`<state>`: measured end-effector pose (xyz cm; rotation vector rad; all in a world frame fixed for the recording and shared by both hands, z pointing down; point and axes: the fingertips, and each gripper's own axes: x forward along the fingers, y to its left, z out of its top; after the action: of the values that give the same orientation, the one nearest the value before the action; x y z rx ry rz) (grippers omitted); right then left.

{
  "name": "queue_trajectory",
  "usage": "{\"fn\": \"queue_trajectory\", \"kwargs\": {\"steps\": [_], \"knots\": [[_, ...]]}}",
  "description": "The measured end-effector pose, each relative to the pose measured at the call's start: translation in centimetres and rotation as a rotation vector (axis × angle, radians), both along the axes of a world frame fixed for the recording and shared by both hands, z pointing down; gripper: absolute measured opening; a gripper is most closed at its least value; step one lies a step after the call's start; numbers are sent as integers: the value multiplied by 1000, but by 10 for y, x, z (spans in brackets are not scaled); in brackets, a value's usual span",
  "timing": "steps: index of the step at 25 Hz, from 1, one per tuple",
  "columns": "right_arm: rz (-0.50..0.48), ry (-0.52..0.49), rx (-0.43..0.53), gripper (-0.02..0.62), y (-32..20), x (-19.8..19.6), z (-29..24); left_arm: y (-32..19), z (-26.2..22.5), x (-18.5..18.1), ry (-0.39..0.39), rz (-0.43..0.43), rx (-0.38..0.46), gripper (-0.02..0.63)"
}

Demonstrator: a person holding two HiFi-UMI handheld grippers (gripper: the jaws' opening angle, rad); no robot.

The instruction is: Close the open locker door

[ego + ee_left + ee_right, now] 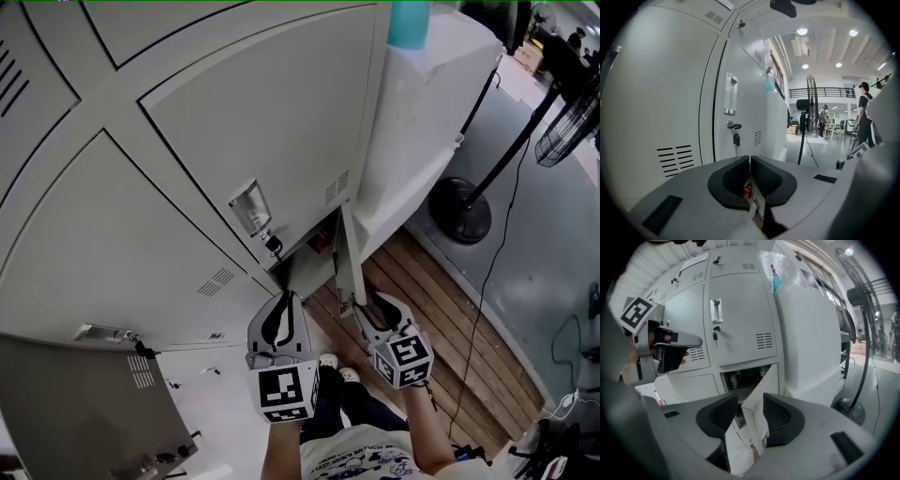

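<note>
The smooth, flat, pale grey sheet-metal locker door [761, 385] is straddled by the parted, black-padded jaws of the right gripper [749, 399], while those of the left gripper [750, 158] are pressed together.

You hold both grippers low in front of you, side by side, each tipped slightly downward. Your left gripper [283, 302] has its jaws drawn together (only a hairline slit shows between them). Your right gripper [373, 305] has its 2 jaws standing apart.
</note>
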<state>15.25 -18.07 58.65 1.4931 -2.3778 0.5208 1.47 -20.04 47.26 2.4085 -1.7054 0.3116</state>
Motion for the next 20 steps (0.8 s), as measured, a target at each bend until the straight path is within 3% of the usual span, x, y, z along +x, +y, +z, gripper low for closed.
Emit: {"fn": "queue_trajectory", "kwargs": {"steps": [6,13,20], "knots": [[-16,6,-18,170,-1,-3,6,2,1,-7,-1,-16,-1,15],[-19,7,-16,115,-2,-9,8,7,-2,-17,1,-42,6,15],[-37,-9,-15,119,-3,-20,9,14,-6,-29,5,-78,15,15]]}}
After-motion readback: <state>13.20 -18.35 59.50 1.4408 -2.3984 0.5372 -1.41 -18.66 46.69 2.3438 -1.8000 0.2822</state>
